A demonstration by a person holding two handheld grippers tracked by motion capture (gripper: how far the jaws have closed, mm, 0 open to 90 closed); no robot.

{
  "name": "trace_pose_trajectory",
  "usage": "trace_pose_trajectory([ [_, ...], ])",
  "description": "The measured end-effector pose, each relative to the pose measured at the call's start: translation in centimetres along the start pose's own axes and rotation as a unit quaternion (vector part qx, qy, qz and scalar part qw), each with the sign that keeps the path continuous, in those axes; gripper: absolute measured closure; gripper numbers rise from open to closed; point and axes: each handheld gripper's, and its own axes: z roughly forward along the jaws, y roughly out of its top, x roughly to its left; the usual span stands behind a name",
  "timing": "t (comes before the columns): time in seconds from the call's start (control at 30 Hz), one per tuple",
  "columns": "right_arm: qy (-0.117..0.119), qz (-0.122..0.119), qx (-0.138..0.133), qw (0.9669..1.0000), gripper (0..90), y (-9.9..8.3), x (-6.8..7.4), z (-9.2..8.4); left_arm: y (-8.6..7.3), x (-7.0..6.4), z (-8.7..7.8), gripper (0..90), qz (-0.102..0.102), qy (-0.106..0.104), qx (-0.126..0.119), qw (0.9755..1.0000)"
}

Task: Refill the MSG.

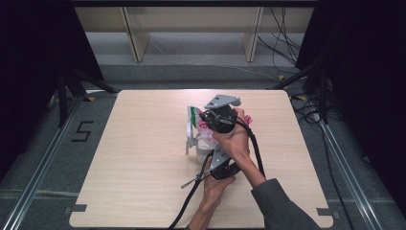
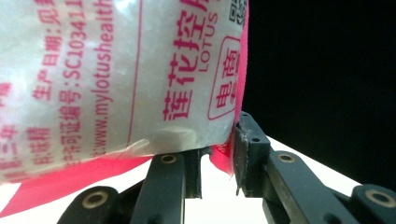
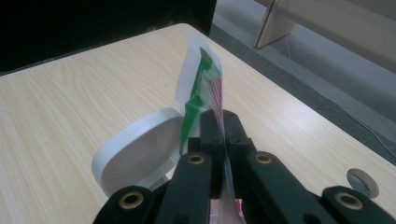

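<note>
The left gripper [image 2: 217,186], at bottom centre of its view, clamps the packet [image 2: 121,79] by its lower edge, steadying it. The right gripper [image 3: 223,122] pinches its top, probably to tip it toward the white container [image 3: 135,149] mid-table.

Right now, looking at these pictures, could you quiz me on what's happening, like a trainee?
1. True or false: the right gripper is shut on the top edge of the bag.
2. What stands open beside the bag in the right gripper view? A) a white hinged lid B) a blue bowl C) a metal spoon
3. Fill in: the print on the bag's side in the left gripper view is ____ in colour.

Key:
1. True; the thin film is pinched between its jaws.
2. A.
3. Pink; the left gripper grips the bag at its pink lower edge.
</note>
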Motion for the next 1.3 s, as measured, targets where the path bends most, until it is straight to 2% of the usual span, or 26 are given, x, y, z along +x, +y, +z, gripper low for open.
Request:
trace_pose_trajectory([
  [0.1, -0.003, -0.005, -0.009, 0.9999, 90.0, 0.0, -0.1, 0.1, 0.0, 0.0, -0.1, 74.5, -0.001, 0.005, -0.003, 1.0],
  [0.2, -0.002, 0.002, -0.015, 0.9999, 90.0, 0.0, 0.1, -0.2, 0.3, 0.0, -0.3, 74.5, 0.005, -0.002, 0.0, 1.0],
  [0.23, 0.001, -0.014, 0.004, 0.9999, 90.0, -0.2, 0.3, 0.3, 0.1, -0.6, 0.3, 74.3, -0.035, -0.02, -0.038, 0.9985],
  [0.27, -0.005, -0.016, 0.001, 0.9999, 90.0, -0.2, 0.3, 0.4, 0.0, -0.8, 0.5, 74.3, -0.04, -0.014, -0.045, 0.9981],
  [0.3, -0.004, -0.011, -0.001, 0.9999, 90.0, -0.2, 0.2, 0.3, 0.0, -0.7, 0.5, 74.4, -0.036, -0.01, -0.043, 0.9984],
  [0.33, -0.004, -0.011, -0.001, 0.9999, 90.0, -0.2, 0.2, 0.3, 0.0, -0.4, 0.3, 74.4, -0.016, -0.012, -0.024, 0.9995],
  [0.37, 0.0, -0.003, 0.0, 1.0, 90.0, -0.2, 0.1, 0.1, 0.0, 0.0, 0.0, 74.5, 0.003, -0.004, -0.005, 1.0],
  [0.43, -0.004, -0.007, -0.009, 0.9999, 90.0, -0.2, 0.1, 0.2, -0.1, 0.0, 0.1, 74.5, 0.003, -0.006, -0.007, 1.0],
  [0.5, -0.001, -0.011, -0.003, 0.9999, 90.0, -0.2, 0.0, 0.1, -0.1, 0.0, 0.1, 74.5, 0.004, -0.006, -0.006, 1.0],
  [0.53, -0.002, -0.01, 0.0, 0.9999, 90.0, -0.2, 0.0, 0.0, 0.0, -0.1, 0.0, 74.5, 0.004, 0.0, 0.001, 1.0],
  [0.57, -0.007, 0.001, -0.007, 1.0, 90.0, -0.3, 0.1, 0.1, -0.1, -0.1, 0.1, 74.5, 0.003, -0.003, -0.001, 1.0],
  [0.63, 0.001, -0.008, -0.005, 1.0, 90.0, -0.2, -0.1, -0.1, 0.0, -0.1, 0.0, 74.5, 0.005, 0.001, 0.003, 1.0],
  [0.73, -0.002, -0.01, -0.014, 0.9999, 90.0, -0.2, -0.2, -0.1, -0.1, -0.1, 0.0, 74.5, 0.005, 0.001, 0.004, 1.0],
  [0.77, -0.001, 0.004, -0.009, 0.9999, 90.0, -0.2, -0.2, -0.3, -0.1, -0.1, 0.0, 74.5, 0.005, 0.002, 0.005, 1.0],
  [0.83, -0.001, 0.001, -0.019, 0.9998, 90.0, -0.2, -0.3, -0.4, -0.2, 0.0, 0.1, 74.5, 0.004, -0.003, 0.001, 1.0],
  [0.87, 0.003, 0.007, -0.02, 0.9998, 90.0, -0.2, -0.4, -0.7, -0.2, 0.0, -0.1, 74.4, 0.007, 0.004, 0.01, 0.9999],
  [0.93, 0.005, 0.017, -0.018, 0.9997, 90.0, -0.2, -0.5, -1.0, -0.2, 0.0, -0.2, 74.3, 0.009, 0.006, 0.012, 0.9999],
  [0.97, 0.004, 0.019, -0.027, 0.9994, 90.0, -0.3, -0.6, -1.1, -0.3, 0.0, -0.2, 74.3, 0.014, 0.006, 0.011, 0.9998],
  [1.0, 0.01, 0.028, -0.035, 0.9989, 90.0, -0.5, -0.6, -1.4, -0.3, 0.2, -0.2, 74.3, 0.021, 0.007, 0.021, 0.9995],
  [1.03, 0.009, 0.026, -0.041, 0.9988, 90.0, -0.5, -0.7, -1.6, -0.3, 0.2, -0.2, 74.1, 0.021, 0.007, 0.021, 0.9995],
  [1.1, 0.013, 0.029, -0.036, 0.9989, 90.0, -0.5, -0.8, -1.9, -0.3, 0.2, -0.2, 74.0, 0.011, 0.008, 0.016, 0.9998],
  [1.13, 0.012, 0.022, -0.045, 0.9987, 90.0, -0.5, -1.0, -2.0, -0.3, 0.2, -0.2, 73.9, 0.01, 0.008, 0.017, 0.9998],
  [1.2, 0.016, 0.031, -0.044, 0.9984, 90.0, -0.5, -1.2, -2.5, -0.3, 0.3, -0.3, 73.4, 0.013, 0.011, 0.023, 0.9996],
  [1.27, 0.011, 0.035, -0.062, 0.9974, 90.0, -0.8, -1.6, -2.7, -0.3, 0.7, -0.6, 72.8, 0.029, 0.012, 0.044, 0.9985],
  [1.3, 0.011, 0.035, -0.062, 0.9974, 90.0, -0.8, -1.6, -2.7, -0.3, 0.7, -0.6, 72.5, 0.029, 0.012, 0.044, 0.9985],
])
